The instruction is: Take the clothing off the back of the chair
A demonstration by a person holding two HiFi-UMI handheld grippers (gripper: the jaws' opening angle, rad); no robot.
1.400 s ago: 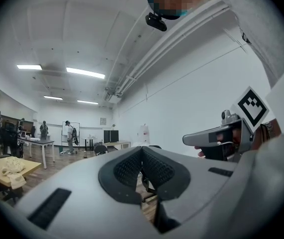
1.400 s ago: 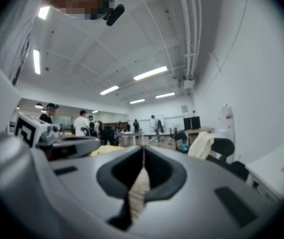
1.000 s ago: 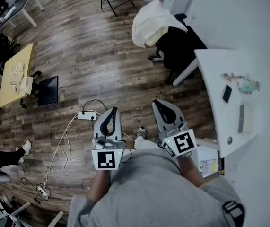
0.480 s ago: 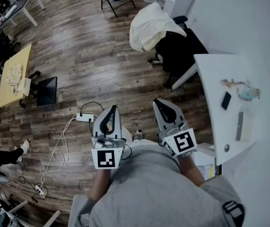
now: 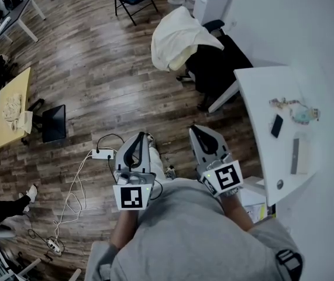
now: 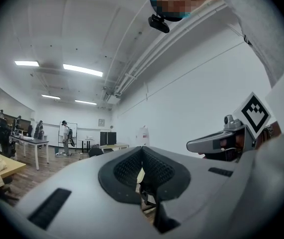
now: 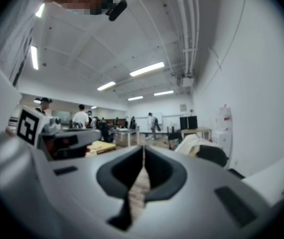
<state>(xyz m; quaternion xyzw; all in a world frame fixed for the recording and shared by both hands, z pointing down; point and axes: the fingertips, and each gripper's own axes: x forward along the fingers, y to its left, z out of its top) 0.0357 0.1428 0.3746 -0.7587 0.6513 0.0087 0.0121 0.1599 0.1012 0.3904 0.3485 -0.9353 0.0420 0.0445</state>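
**Both grippers closed and empty, clothing on the chair ahead**

The wooden floor [image 5: 96,81] fills most of the head view. A white desk [image 5: 260,98] stands along the right side. Just beside its far corner is a black office chair [image 5: 216,63], and the cream clothing [image 5: 175,37] hangs over the back of the chair, well apart from both grippers. In the right gripper view the clothing [image 7: 191,143] shows to the right of the jaws.

The left gripper [image 5: 138,138] and the right gripper [image 5: 197,130] are held side by side, close to the person's body. The jaws of each one meet at the tips, and nothing is between them. A small white power strip [image 5: 101,154] with cables lies on the floor, near the left gripper.
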